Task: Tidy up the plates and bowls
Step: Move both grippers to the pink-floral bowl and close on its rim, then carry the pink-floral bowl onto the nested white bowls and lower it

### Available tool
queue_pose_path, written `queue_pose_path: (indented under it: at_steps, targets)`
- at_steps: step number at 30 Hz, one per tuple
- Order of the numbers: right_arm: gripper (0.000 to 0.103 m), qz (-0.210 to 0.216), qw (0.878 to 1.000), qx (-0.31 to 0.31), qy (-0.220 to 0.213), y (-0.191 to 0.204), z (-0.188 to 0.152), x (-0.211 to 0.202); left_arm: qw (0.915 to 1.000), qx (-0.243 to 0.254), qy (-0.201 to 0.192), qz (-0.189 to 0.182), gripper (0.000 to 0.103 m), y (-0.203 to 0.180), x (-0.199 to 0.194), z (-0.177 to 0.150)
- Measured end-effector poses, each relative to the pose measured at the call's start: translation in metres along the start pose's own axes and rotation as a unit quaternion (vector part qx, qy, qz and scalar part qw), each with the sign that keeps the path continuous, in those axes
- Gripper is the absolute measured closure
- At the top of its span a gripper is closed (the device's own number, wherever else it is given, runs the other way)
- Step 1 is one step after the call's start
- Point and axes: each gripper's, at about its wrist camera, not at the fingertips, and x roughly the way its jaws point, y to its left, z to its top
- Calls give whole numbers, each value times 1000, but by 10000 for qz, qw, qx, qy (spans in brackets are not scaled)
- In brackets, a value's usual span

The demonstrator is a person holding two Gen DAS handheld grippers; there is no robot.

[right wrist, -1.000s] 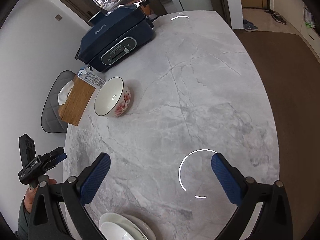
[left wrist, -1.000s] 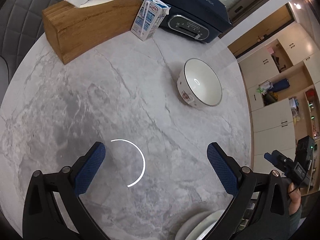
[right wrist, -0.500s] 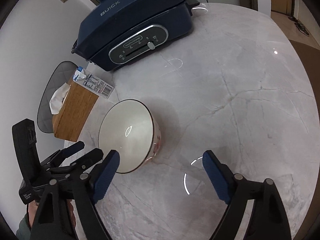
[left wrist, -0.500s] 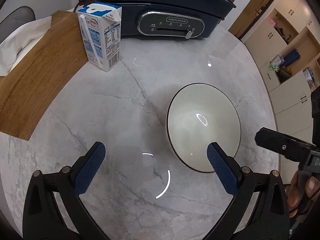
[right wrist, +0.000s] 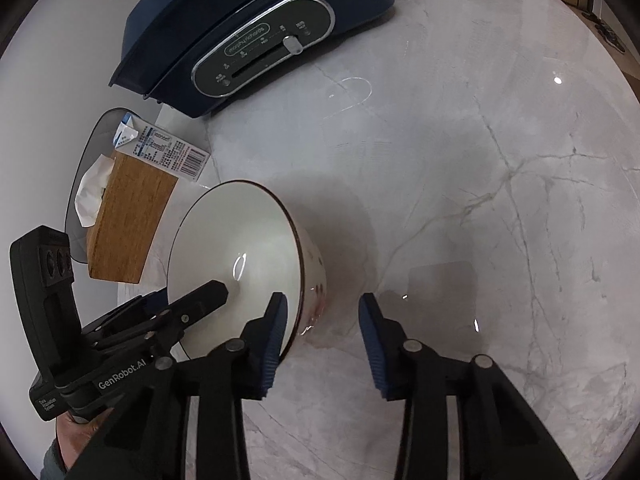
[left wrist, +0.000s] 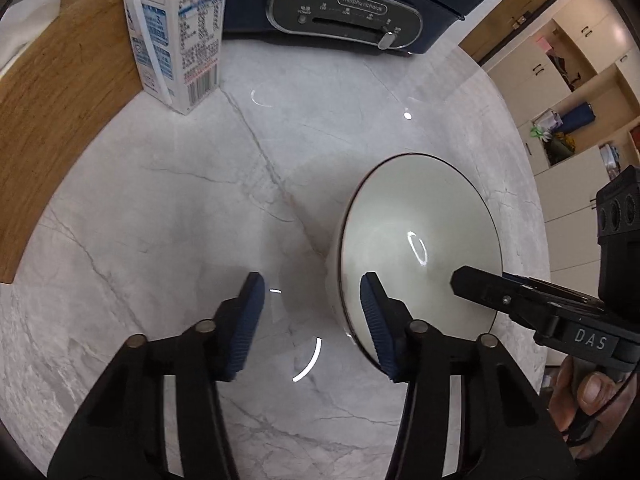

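A white bowl (left wrist: 420, 220) with a dark rim and red flowers on its outer wall (right wrist: 316, 280) stands upright on the marble table (left wrist: 160, 220). My left gripper (left wrist: 311, 284) straddles the bowl's near-left wall: one blue pad is inside the bowl, the other outside and clear of the wall. Its jaws are closing. My right gripper (right wrist: 323, 300) straddles the opposite wall in the same way, its outer pad apart from the bowl, jaws closing too. Each gripper's black finger shows in the other's view, reaching over the rim.
A milk carton (left wrist: 176, 32) stands by a wooden tissue box (left wrist: 60, 140) at the back left. A dark blue electric cooker (right wrist: 248, 28) sits behind the bowl. The table's edge curves past the bowl on the right, with cupboards (left wrist: 560, 80) beyond. A hand (left wrist: 592, 396) grips the right tool.
Both grippers came down and in towards the bowl, which now fills the lower views. Their jaws narrowed from wide apart to a wall-straddling gap. The plates at the bottom edge left view.
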Motion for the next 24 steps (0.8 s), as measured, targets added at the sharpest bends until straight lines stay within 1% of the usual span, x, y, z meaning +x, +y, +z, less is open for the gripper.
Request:
queue_pose_path:
  at_steps: [2, 3, 5, 6, 8, 11, 17, 24]
  targets:
    - [79, 101, 9999, -27, 7, 3, 1, 1, 10000, -30, -20, -48, 67, -1, 3, 1]
    - [81, 146, 9999, -68, 11, 5, 1, 1, 9999, -40, -28, -105, 72, -2, 3, 1]
    - [82, 77, 9999, -110, -1, 8, 1, 0, 9999, -28, -34, -149, 80, -6, 4, 3]
    - [82, 64, 9999, -125, -7, 9, 0, 1, 9998, -10, -23, -178, 86, -8, 5, 3]
    - [83, 86, 9999, -75, -14, 8, 0, 1, 9999, 32, 7, -144, 86, -13, 6, 3]
    - [84, 129, 9999, 20, -29, 3, -2, -2, 9996, -19, 3, -273, 87, -14, 7, 3]
    - [85, 248, 9996, 118, -49, 1, -9, -11, 9992, 27, -4, -395, 88, -16, -5, 2]
    - [85, 278, 9996, -11, -92, 15, -28, -35, 9991, 68, -19, -423, 88, -23, -30, -11]
